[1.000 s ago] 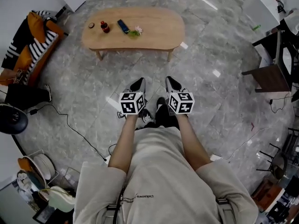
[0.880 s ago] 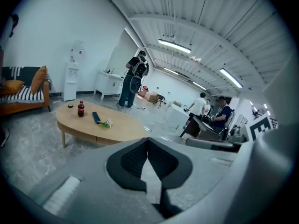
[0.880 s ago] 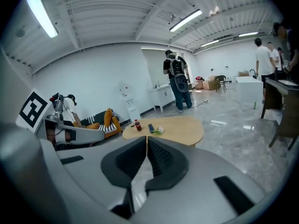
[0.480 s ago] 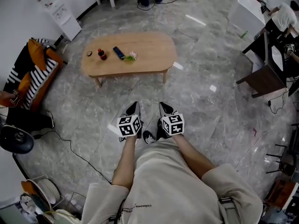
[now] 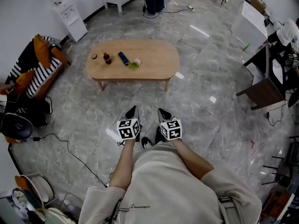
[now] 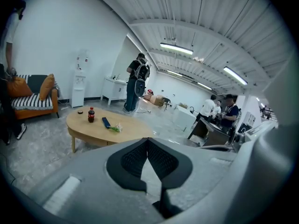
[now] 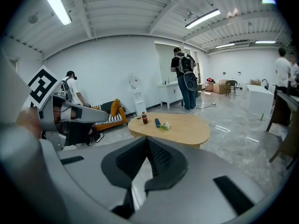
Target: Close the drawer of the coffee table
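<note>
Two hand-held grippers, the left gripper (image 5: 133, 110) and the right gripper (image 5: 162, 112), are carried side by side in front of the person, each with its dark pads closed tip to tip on nothing. Both point toward the oval light-wood coffee table (image 5: 156, 62), which stands well apart across the grey marble floor. No view shows its drawer, so I cannot tell on which side it hangs open.

Near the tabletop's left end stand a small dark bottle with a red label (image 5: 107, 58) and a low dark round thing (image 5: 94, 56). A flat dark blue bar (image 5: 123, 58) and a green-and-pink sprig (image 5: 135, 62) lie toward the middle.

A hard or off-centre shove on the drawer would likely jolt the light table and tip the bottle, and closed tips could skid off a smooth front. A black cable (image 5: 70, 141) trails on the floor to the left, a possible snag underfoot.

The bottle's label and the small print on the pale shirt are too small to read.
</note>
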Demonstrator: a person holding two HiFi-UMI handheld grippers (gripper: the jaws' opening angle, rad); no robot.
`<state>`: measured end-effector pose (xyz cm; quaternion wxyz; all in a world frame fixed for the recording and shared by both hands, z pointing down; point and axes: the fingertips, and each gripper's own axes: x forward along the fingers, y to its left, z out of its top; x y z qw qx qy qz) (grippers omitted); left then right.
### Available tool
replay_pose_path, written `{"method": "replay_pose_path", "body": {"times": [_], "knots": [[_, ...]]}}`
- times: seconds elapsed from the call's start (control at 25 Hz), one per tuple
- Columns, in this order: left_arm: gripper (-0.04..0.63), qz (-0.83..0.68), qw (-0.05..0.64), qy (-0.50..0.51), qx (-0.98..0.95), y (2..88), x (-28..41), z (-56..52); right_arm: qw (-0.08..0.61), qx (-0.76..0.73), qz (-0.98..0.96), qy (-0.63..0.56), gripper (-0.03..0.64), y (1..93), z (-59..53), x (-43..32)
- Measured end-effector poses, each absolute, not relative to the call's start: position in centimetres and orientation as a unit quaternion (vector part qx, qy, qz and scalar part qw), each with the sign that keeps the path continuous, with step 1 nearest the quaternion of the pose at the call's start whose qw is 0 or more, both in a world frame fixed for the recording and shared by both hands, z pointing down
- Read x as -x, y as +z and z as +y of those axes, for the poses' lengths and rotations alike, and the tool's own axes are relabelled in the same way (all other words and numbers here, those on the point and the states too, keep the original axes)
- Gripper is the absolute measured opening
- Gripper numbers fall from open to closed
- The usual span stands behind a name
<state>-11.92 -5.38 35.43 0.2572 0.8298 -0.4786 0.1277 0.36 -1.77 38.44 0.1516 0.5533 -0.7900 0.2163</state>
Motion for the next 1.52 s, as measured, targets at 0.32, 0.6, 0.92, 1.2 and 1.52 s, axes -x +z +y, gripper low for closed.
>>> {"method": "replay_pose_path", "body": {"times": [0.32, 0.6, 0.92, 1.2, 1.52], "knots": [[0.009, -0.474, 0.233, 0.131, -0.839, 34.7, 11.5, -6.1, 0.150, -0.549, -0.790, 0.229, 0.017, 38.9, -2.2, -0.7], [0.009, -0.485, 0.238, 0.132, -0.831, 35.0, 12.8, -6.6, 0.154, -0.549, -0.788, 0.233, 0.016, 39.5, -2.6, -0.6], [0.009, -0.495, 0.243, 0.126, -0.825, 35.6, 12.6, -6.9, 0.166, -0.553, -0.781, 0.238, 0.017, 40.1, -2.4, -2.2], [0.009, -0.485, 0.243, 0.133, -0.830, 35.5, 12.6, -6.7, 0.162, -0.574, -0.763, 0.250, 0.016, 40.4, -2.6, -3.3], [0.009, -0.486, 0.243, 0.142, -0.827, 36.0, 12.3, -6.9, 0.157, -0.582, -0.756, 0.256, 0.016, 40.5, -2.9, -4.2]]}}
